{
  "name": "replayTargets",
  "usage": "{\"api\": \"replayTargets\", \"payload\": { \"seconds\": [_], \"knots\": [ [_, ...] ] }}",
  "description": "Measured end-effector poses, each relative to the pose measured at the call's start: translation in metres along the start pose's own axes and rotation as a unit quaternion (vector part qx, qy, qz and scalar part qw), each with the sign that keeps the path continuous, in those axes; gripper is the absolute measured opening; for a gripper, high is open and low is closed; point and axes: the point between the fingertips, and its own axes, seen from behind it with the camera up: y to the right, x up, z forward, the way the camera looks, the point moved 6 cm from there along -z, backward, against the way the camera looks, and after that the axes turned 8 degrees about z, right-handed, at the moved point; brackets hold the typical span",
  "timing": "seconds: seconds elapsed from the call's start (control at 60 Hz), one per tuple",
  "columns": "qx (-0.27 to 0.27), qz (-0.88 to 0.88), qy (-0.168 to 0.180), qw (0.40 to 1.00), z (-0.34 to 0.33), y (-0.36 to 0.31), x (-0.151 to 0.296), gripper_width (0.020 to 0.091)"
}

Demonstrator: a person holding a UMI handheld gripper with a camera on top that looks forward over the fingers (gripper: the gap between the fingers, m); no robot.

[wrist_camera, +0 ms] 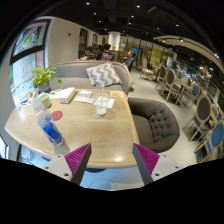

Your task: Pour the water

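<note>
Gripper (111, 160) held above the near edge of a wooden table (95, 135), fingers spread wide, magenta pads (78, 158) facing each other across an empty gap. Nothing held, nothing touched; only bare tabletop and floor between the fingertips. Bottle (50, 128) with a blue label standing upright on the table, just ahead of the left finger and a little outside it, apart from the pad. Small pink-lidded item (57, 115) just beyond the bottle. Cup (102, 106) farther back, near the table's middle, well apart from the bottle. Papers (92, 97) lying past the cup. Plant (43, 76) in a pot at the far left of the table. Grey sofa (85, 72) with a zigzag cushion (103, 74) behind the table, grey armchair (156, 122) beside it on the right. More chairs (200, 110) and tables deeper in the room.
</note>
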Motion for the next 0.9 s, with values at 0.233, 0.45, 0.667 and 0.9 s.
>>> {"api": "replayTargets", "payload": {
  "seconds": [0.233, 0.45, 0.667, 0.9],
  "knots": [
    [0.045, -0.002, 0.013, 0.999, -0.001, -0.107, -0.044, 0.0853],
    [0.075, -0.002, 0.058, 0.995, 0.03, -0.214, -0.035, 0.0852],
    [0.055, 0.035, 0.084, 0.994, 0.103, -0.247, -0.019, 0.0826],
    [0.034, 0.054, 0.111, 0.992, 0.132, -0.253, -0.006, 0.0514]
  ]
}}
